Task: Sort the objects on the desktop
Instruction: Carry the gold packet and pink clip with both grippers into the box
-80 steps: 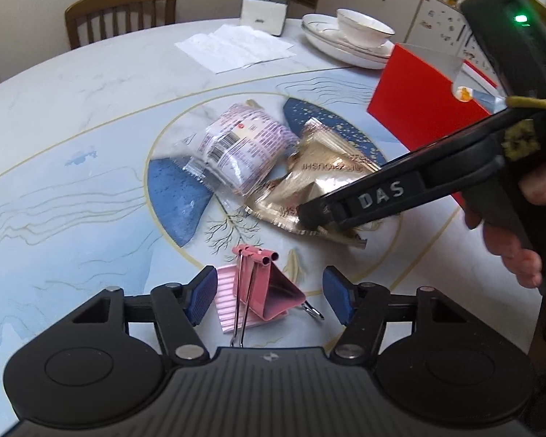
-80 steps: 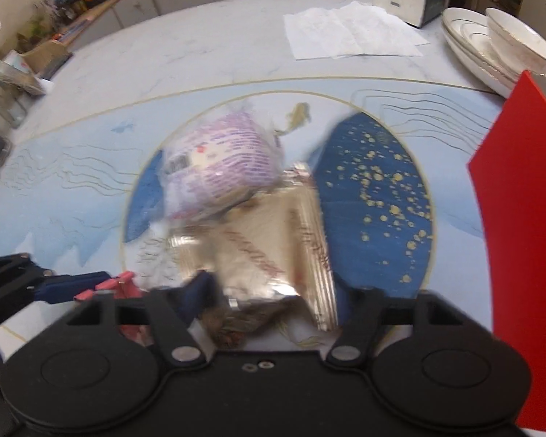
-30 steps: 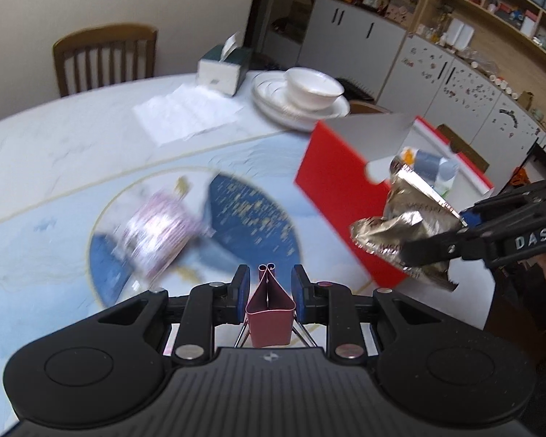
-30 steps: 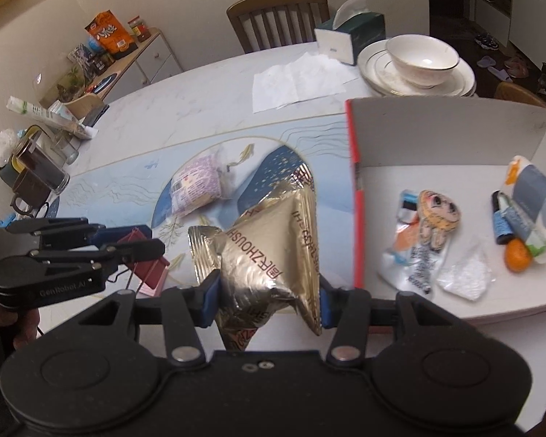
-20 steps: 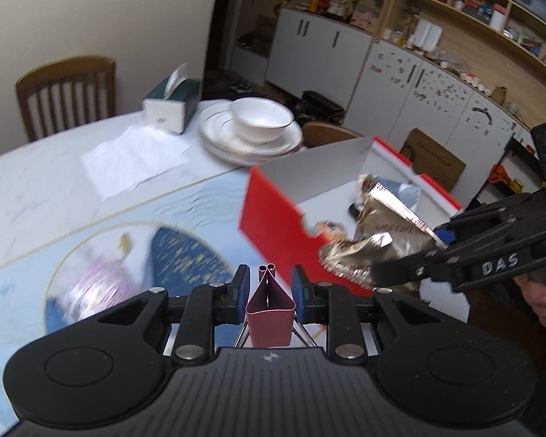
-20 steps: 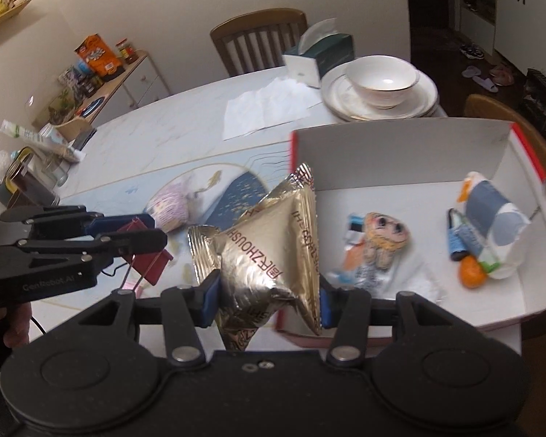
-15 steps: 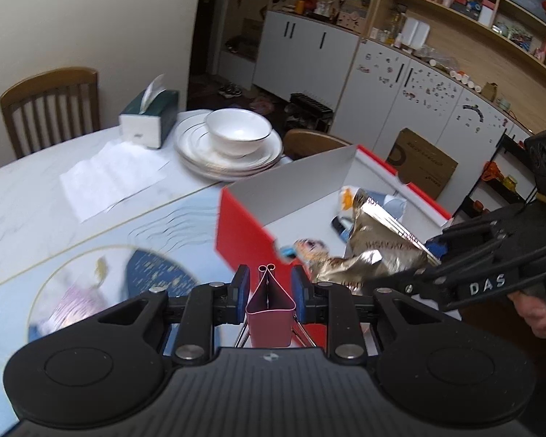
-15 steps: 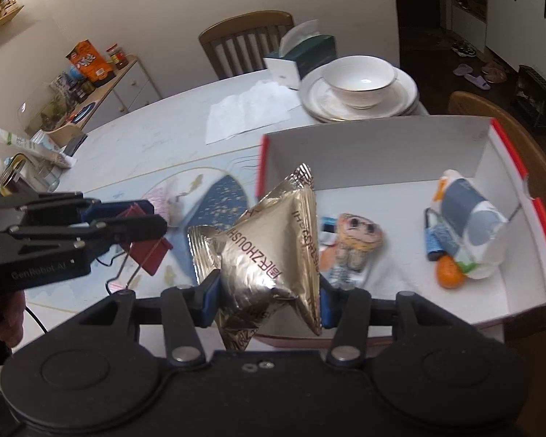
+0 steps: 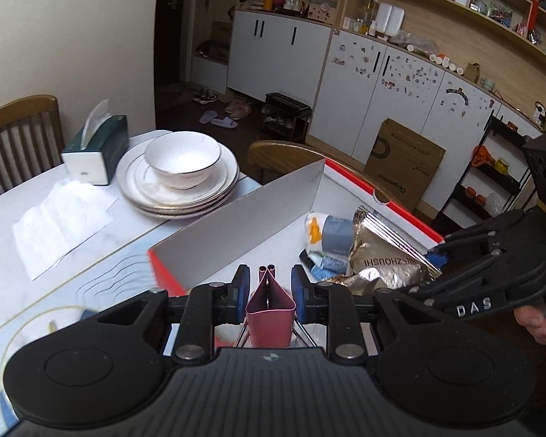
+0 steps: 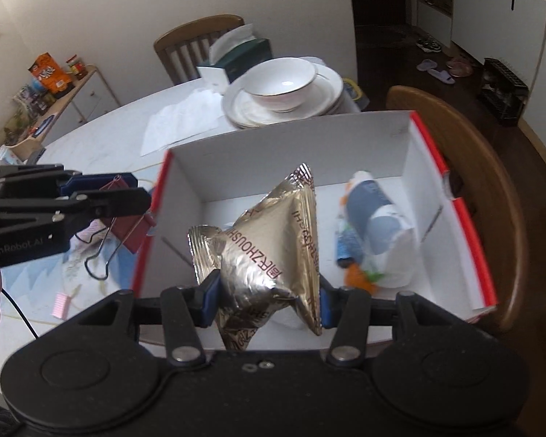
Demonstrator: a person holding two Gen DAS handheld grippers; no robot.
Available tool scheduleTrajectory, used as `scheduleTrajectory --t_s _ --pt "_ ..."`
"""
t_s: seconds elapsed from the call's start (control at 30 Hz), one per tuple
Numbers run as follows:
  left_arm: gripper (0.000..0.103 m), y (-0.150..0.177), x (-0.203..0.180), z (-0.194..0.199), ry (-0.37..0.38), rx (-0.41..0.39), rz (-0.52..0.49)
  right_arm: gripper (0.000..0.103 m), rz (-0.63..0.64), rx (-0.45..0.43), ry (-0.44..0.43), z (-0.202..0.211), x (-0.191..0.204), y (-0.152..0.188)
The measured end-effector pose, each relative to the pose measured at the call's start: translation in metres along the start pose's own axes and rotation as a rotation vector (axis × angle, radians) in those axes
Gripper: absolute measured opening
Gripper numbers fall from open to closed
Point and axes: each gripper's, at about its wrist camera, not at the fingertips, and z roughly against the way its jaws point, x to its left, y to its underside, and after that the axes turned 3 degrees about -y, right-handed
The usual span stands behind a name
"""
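While the left gripper (image 9: 269, 287) pinches a dark pink binder clip (image 9: 270, 309) at the lower centre of its own view, the right gripper (image 10: 267, 300) clamps a gold foil packet (image 10: 269, 247) at the centre of the right wrist view, over the white floor of the red-edged box (image 10: 469, 233). Further right inside the box lies a blue-and-white pouch (image 10: 378, 225). Stacked plates with a bowl (image 10: 284, 87) sit beyond the box, at upper centre

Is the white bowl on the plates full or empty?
Empty. The white bowl sits upright on the stacked plates, and its inside shows only bare white.
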Motion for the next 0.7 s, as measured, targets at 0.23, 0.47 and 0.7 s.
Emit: scheduleTrajectory --t_s 0.23,0.47,0.7 --pt "0.023 -0.013 -0.008 -0.041 -0.008 0.032 -0.017 0.049 0.022 0.029 0.001 -0.007 -0.014 -0.004" --pt "0.023 -0.017 -0.012 -0.077 -0.027 0.065 -0.048 0.049 0.056 0.068 0.004 -0.024 -0.019 -0.009" --pt "0.023 -0.016 -0.015 -0.108 -0.050 0.123 -0.085 0.049 0.102 0.131 0.004 -0.042 -0.022 -0.011"
